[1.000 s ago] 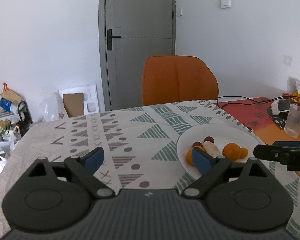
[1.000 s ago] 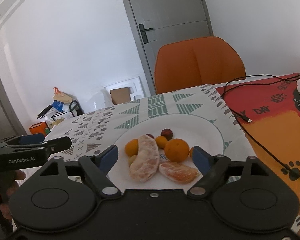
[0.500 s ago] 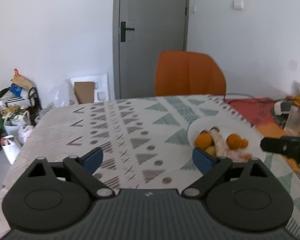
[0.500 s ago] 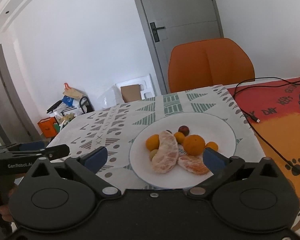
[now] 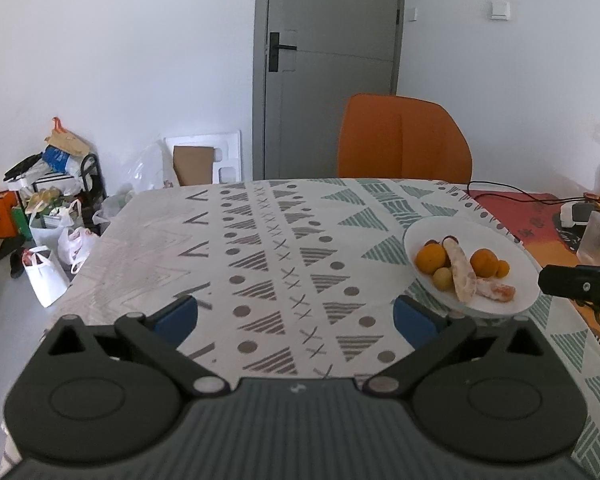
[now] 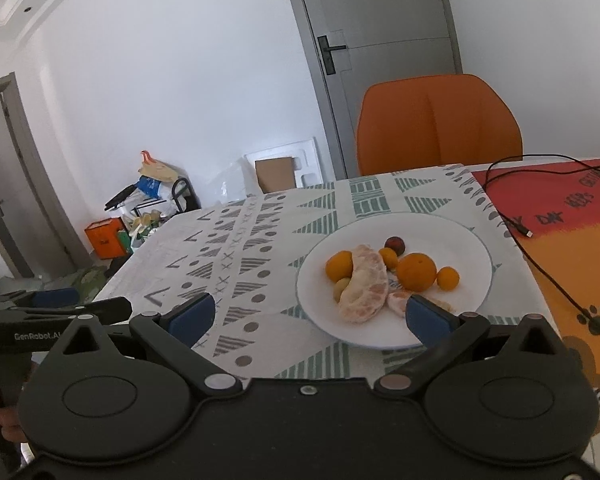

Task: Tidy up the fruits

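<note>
A white plate [image 6: 466,240] holds several fruits: a peeled pomelo piece [image 6: 364,286], oranges [image 6: 417,272], small kumquats [image 6: 448,278], a dark plum [image 6: 394,245] and a peeled orange segment [image 6: 398,302]. The plate also shows in the left wrist view [image 5: 428,232] at the right. My right gripper [image 6: 307,314] is open and empty, held just short of the plate's near rim. My left gripper [image 5: 296,316] is open and empty over the patterned tablecloth [image 5: 260,240], left of the plate. The left gripper's fingertip [image 6: 108,307] shows at the left of the right wrist view.
An orange chair [image 5: 404,140] stands behind the table. A red-orange mat [image 6: 560,208] with a black cable [image 6: 516,220] lies right of the plate. A plastic cup [image 5: 598,238] stands at the far right. Bags and boxes [image 5: 40,208] clutter the floor at the left.
Both grippers have pulled back and up from the plate. The left gripper has swung left, so the plate now sits further right in its view. Both stay open.
</note>
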`<state>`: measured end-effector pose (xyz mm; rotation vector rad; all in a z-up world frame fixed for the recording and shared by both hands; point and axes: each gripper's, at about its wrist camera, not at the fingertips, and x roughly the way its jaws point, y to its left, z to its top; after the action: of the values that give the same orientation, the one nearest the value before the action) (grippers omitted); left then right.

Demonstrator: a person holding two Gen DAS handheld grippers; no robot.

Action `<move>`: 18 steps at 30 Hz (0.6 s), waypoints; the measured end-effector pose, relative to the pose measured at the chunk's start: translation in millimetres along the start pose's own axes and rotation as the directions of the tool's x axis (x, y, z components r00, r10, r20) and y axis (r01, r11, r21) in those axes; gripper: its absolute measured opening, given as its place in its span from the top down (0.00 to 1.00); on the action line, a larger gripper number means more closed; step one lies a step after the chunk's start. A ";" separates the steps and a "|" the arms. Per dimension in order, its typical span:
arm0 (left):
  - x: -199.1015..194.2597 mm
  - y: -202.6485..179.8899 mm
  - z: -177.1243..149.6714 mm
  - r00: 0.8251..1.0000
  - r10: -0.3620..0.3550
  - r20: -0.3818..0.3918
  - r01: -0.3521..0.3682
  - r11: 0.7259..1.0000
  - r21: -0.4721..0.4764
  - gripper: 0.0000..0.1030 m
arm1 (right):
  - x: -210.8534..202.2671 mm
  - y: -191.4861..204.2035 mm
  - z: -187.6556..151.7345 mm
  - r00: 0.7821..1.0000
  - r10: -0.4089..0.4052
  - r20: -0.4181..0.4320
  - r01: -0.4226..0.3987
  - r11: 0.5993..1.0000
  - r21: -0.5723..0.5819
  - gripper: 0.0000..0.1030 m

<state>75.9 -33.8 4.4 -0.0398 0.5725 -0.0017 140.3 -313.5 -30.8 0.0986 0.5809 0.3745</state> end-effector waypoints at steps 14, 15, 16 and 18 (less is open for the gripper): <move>-22.0 20.5 -15.8 1.000 0.015 -0.010 -0.015 0.999 -0.035 0.00 | -6.7 22.7 -16.2 1.000 0.009 -0.021 -0.009 1.000 -0.026 0.00; -23.7 21.9 -17.0 1.000 0.016 -0.008 -0.016 0.999 -0.039 0.00 | -7.4 23.6 -17.2 1.000 0.010 -0.021 -0.010 1.000 -0.029 0.00; -25.1 23.2 -17.8 1.000 0.018 -0.006 -0.018 0.999 -0.042 0.00 | -7.9 24.7 -18.4 1.000 0.011 -0.023 -0.011 0.999 -0.032 0.00; -27.5 25.2 -20.4 1.000 0.024 -0.007 -0.024 0.999 -0.049 0.00 | -7.7 25.5 -20.6 1.000 0.012 -0.028 -0.013 0.999 -0.034 0.00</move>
<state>41.5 -9.0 1.3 -0.0808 0.5793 0.0355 114.9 -293.0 -39.0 0.0643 0.6008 0.3985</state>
